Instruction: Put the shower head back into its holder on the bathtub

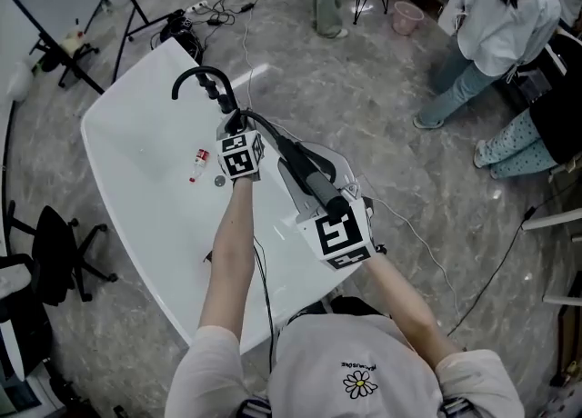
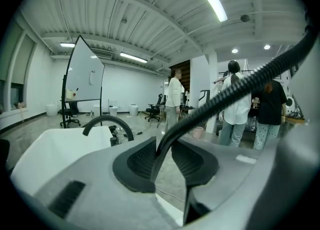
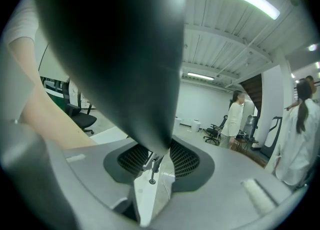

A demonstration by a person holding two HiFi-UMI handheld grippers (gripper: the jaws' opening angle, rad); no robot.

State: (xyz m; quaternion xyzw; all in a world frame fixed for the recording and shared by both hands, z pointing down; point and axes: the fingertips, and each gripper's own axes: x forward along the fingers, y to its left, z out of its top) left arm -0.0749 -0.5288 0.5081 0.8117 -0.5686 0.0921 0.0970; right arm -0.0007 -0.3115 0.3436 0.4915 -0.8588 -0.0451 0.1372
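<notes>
- A white bathtub stands on the grey floor, with a black curved metal tap at its far end.
- A small red and white bottle lies in the tub.
- The left gripper is by the tap. Its jaws are a little apart, and the black ribbed hose runs loosely between them.
- The black shower head is over the tub's right rim, well apart from the tap.
- The right gripper squeezes the shower head's handle.
- People stand at the far right.
</notes>
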